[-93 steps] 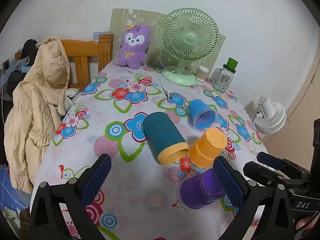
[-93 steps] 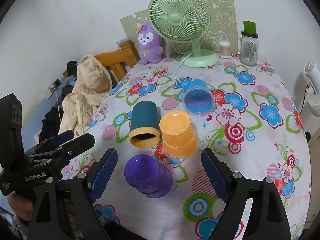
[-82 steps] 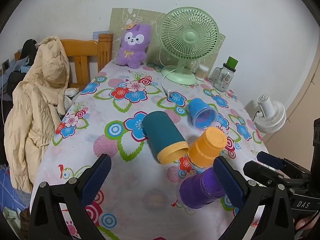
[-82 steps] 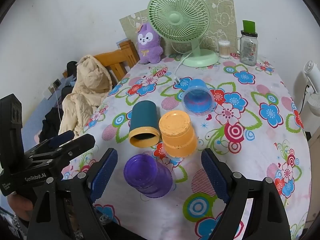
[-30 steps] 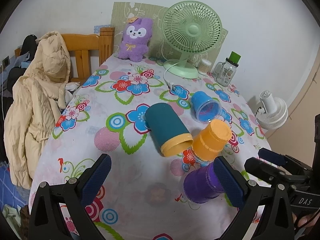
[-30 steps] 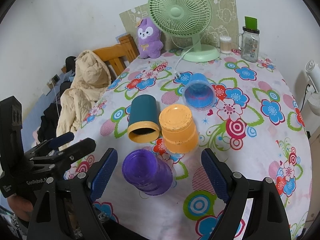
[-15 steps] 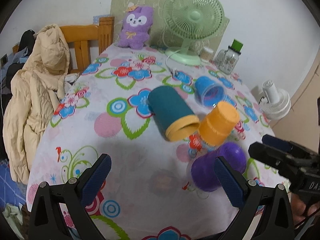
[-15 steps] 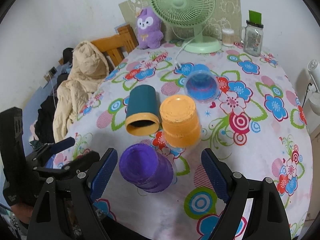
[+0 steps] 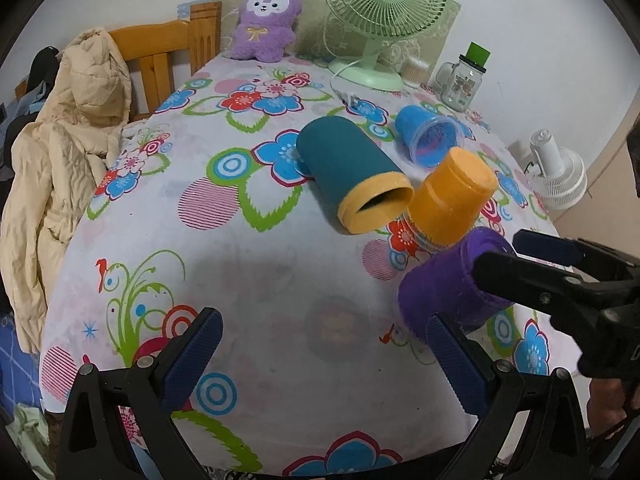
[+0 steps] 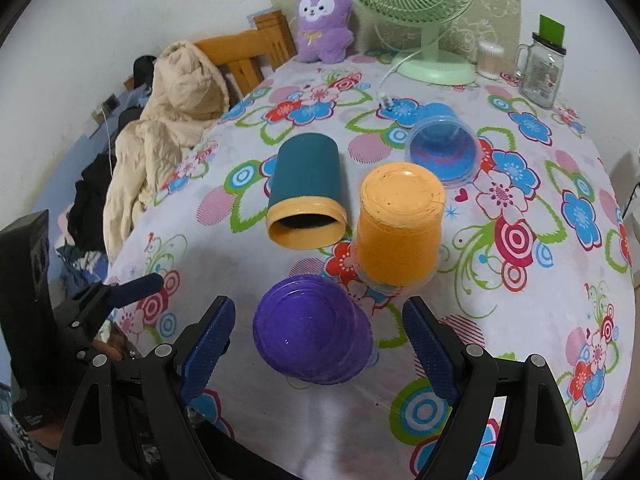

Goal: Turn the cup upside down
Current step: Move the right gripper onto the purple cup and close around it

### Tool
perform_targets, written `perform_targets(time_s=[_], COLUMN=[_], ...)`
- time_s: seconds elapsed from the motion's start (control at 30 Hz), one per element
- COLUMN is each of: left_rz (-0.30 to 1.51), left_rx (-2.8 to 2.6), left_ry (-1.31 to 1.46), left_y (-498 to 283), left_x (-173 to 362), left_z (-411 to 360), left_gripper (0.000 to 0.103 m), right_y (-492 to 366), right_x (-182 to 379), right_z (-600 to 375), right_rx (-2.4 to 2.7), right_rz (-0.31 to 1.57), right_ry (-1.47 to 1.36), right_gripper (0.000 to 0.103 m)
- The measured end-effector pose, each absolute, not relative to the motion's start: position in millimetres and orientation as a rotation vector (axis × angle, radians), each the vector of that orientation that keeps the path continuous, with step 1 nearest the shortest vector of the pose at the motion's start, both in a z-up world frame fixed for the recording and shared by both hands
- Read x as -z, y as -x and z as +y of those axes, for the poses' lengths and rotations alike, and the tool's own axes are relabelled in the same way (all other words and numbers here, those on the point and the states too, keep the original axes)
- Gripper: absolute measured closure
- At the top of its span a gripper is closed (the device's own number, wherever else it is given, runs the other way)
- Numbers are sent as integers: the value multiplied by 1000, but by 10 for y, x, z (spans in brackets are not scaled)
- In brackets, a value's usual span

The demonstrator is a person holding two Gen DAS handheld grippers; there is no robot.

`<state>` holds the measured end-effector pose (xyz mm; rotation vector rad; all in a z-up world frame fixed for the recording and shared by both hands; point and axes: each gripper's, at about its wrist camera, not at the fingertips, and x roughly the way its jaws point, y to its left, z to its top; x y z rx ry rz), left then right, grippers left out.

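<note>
Four cups sit on the flowered tablecloth (image 9: 248, 280). A teal cup with a yellow rim (image 9: 352, 182) (image 10: 306, 196) lies on its side, mouth toward me. A blue cup (image 9: 428, 136) (image 10: 442, 146) lies on its side behind it. An orange cup (image 9: 452, 200) (image 10: 398, 224) stands upside down. A purple cup (image 9: 452, 284) (image 10: 312, 332) stands upside down nearest me. My right gripper (image 10: 316, 344) is open with its fingers on either side of the purple cup. My left gripper (image 9: 320, 354) is open and empty, to the left of the purple cup.
A green desk fan (image 9: 384, 12), a purple plush toy (image 9: 264, 20), a glass jar with a green lid (image 9: 464, 76) and a cotton swab tub (image 9: 414, 70) stand at the far edge. A wooden chair with a beige jacket (image 9: 64, 128) is on the left. A white fan (image 9: 556, 172) stands on the right.
Both grippers have moved forward and down toward the cups. The right gripper's fingers now flank the purple cup. The cups have not moved.
</note>
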<state>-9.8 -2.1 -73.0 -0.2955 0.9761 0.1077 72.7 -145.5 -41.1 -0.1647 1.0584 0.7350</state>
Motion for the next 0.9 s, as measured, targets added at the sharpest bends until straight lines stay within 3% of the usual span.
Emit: perform_targets(time_s=[0.17,0.27,0.9], left_rz=[987,992,984], left_rx=[-107,-105,-109], left_ry=[296,299,287], left_y=[83,76,35], left_x=[763,774,710], left_z=[-4,3,-26], left_gripper=[0,0,0], right_y=[-783,-805,-861], right_x=[485,534,419], right_z=[-1407,-1362,-1569], right_rx=[-724,-736,-904], right_rz=[1089,1112,1042], right_ry=[194,209,-5], right_gripper=[26,43,46])
